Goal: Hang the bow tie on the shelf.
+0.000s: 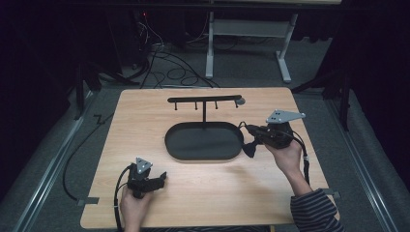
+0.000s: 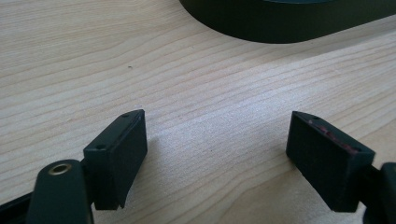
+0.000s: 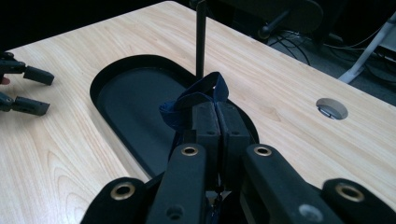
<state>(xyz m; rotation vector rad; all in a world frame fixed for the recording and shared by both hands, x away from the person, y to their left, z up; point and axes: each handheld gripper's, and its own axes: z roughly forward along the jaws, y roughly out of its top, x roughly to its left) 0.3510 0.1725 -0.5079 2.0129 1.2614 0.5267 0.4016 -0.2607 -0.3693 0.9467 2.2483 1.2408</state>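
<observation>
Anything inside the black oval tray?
The tray looks bare where visible. The right gripper, shut on a dark blue strap, covers part of its floor there.

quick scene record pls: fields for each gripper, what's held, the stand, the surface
left gripper: jaws open, nothing between them, low over the table
right gripper: shut on dark blue strap, beside the tray's right end
tray: black oval, table centre, base of the stand
stand: black T-shaped rack with small hooks, rising from the tray's far edge
</observation>
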